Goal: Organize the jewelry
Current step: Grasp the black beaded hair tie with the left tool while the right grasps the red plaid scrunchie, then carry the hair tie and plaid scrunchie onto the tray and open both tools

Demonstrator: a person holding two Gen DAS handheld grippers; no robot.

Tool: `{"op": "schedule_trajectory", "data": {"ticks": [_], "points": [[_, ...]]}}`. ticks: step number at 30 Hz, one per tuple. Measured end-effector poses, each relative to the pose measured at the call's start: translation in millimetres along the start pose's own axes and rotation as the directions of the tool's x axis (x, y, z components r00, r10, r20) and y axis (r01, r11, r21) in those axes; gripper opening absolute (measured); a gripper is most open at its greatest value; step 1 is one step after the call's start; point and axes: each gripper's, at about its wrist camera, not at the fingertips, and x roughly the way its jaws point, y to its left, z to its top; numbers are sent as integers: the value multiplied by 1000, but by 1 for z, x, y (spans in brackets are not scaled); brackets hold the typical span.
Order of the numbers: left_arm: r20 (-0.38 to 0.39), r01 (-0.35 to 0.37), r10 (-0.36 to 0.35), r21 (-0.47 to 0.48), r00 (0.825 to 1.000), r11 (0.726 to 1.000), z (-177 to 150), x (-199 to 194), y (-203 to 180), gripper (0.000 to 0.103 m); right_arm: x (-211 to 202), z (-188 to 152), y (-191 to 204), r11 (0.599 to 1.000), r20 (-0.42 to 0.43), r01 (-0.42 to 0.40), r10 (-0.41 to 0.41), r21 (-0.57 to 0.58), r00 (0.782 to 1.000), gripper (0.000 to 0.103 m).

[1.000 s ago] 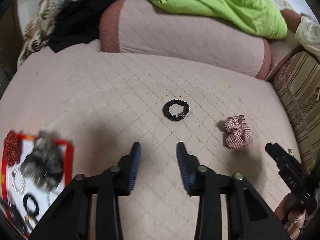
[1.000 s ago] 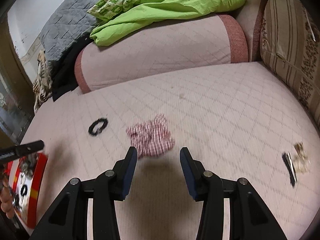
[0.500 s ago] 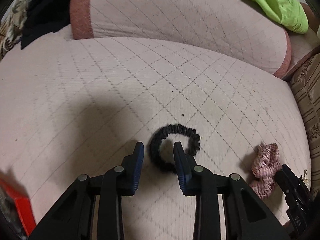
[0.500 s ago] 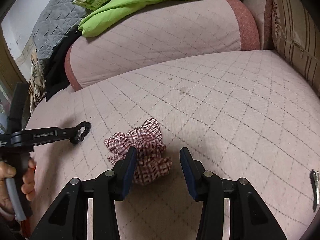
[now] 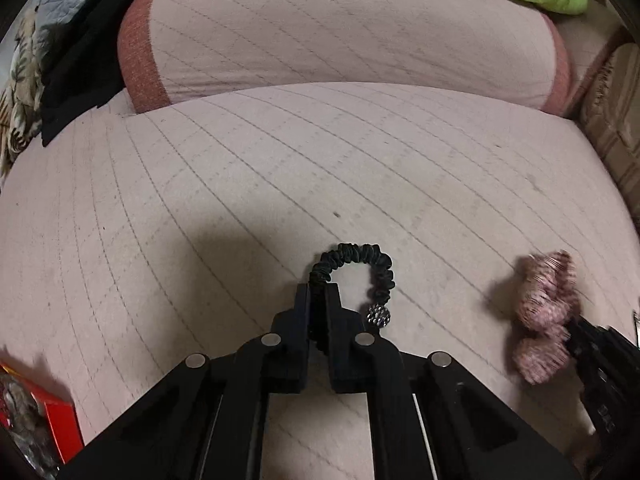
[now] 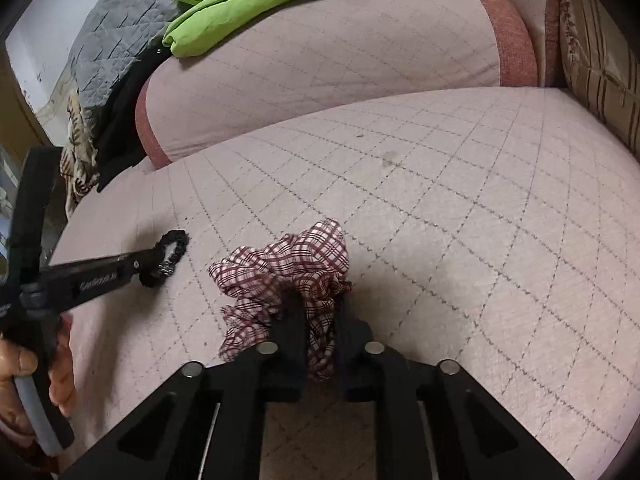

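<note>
Item 1. Left gripper [image 5: 318, 294]: jaws have just been closing and now clench the near-left arc of the black scrunchie [image 5: 352, 258]. The loop lies on the mattress [image 5: 360, 160] just above the fingertips, lower centre of the left view; its free arc curves up and right, ending at a beaded charm [image 5: 378, 315] beside the right finger.

Item 2. Right gripper [image 6: 320, 312]: jaws have just been closing and now pinch a fold of the plaid scrunchie [image 6: 288, 264], which bunches up and to the left of the tips, centre of the right view.

Item 3. Red tray [image 5: 60, 420]: lower-left corner of the left view, cut off by the frame edge. It likely receives both pieces and lies to the left of both grippers, nearer the left one, so the left load probably has the shorter carry.

Item 4. Hand [image 6: 36, 376]: on the left gripper's handle, lower left of the right view.

Obscured: the pinched part of each scrunchie sits behind the fingers; tray contents are blurred; the plaid scrunchie is smeared in the left view.
</note>
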Motion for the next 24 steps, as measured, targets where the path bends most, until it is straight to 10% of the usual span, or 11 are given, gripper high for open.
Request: {"op": "schedule_trajectory", "data": {"ticks": [24], "points": [[136, 64, -59, -28, 989, 998, -138, -186, 23, 7, -96, -74, 85, 994, 67, -72, 78, -76, 995, 10]]}}
